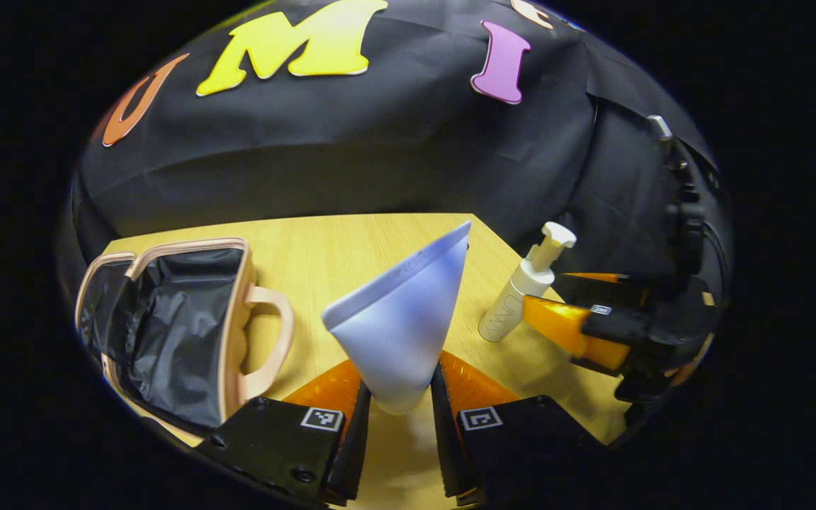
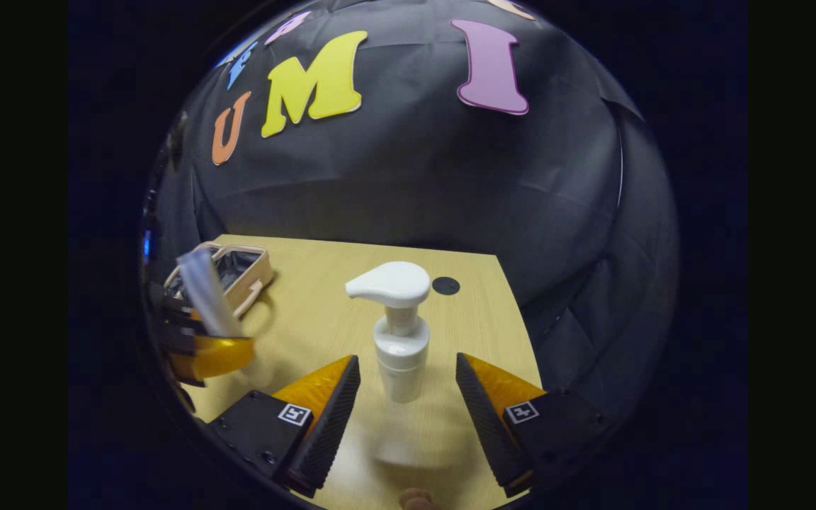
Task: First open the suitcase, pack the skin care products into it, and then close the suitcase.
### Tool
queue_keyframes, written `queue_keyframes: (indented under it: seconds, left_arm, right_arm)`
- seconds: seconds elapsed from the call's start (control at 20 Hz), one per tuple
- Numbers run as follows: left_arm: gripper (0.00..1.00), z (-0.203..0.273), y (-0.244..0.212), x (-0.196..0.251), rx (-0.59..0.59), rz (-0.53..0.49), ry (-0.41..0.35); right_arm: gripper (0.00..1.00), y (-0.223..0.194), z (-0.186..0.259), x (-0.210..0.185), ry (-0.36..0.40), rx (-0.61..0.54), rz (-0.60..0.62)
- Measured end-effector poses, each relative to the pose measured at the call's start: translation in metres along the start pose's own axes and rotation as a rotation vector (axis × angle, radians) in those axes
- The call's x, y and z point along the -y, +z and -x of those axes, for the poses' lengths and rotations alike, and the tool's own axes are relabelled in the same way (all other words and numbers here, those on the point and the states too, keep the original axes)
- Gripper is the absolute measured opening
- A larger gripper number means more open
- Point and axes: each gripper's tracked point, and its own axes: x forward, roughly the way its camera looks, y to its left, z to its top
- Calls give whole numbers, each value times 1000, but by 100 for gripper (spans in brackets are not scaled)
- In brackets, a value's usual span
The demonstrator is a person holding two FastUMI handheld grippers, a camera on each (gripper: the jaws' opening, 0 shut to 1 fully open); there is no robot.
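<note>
Your suitcase lies open at the left edge of the table, dark lining showing and handle facing the middle, so the opening step looks done and you are in the packing step. Your left gripper is clamped on the cap end of the pale blue tube, which stands lifted above the table's middle with its flat crimped end tilted up and to the right; the likely next move is to carry it left over the suitcase's open mouth and let go inside. Further right, the white pump bottle stands upright near the table's right edge. Your right gripper has its fingers spread wide apart, one on each side of the bottle's lower body without touching; closing on it there would secure the second product.
</note>
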Motion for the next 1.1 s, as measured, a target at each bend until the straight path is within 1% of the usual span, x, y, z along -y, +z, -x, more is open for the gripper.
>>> queue_keyframes:
  seconds: [0.2,0.3,0.4,0.5,0.55,0.6,0.65,0.75,0.9,1.0,1.1]
  left_arm:
    - [45,62,-2,-10,29,28,30]
    - [45,88,-12,-17,7,20,49]
    - [45,109,-21,-28,-11,6,76]
    - [45,126,-27,-40,-26,14,103]
    - [45,134,-27,-45,-29,27,113]
    - [45,141,-26,-53,-27,40,125]
    - [45,148,-23,-60,-20,52,136]
    - [45,159,-17,-75,-10,57,155]
    - [45,169,-6,-102,1,40,179]
    - [45,171,2,-121,22,26,186]
    - [45,180,8,-139,47,7,199]
  right_arm:
    - [81,-5,-24,2,-25,-6,15]
    - [80,-4,-30,6,-45,-2,4]
    - [77,-3,-33,5,-40,1,-21]
    - [71,-3,-36,1,-35,3,-24]
    - [65,-4,-37,-1,-34,1,-21]
    - [62,-4,-37,-3,-33,1,-20]
    - [54,-4,-36,-2,-42,1,-23]
    - [51,-4,-34,-3,-57,-7,-40]
    - [49,-7,-19,-7,-70,-25,-50]
    - [48,-1,2,-14,-78,-20,-37]
    - [49,8,34,-30,-66,-7,-16]
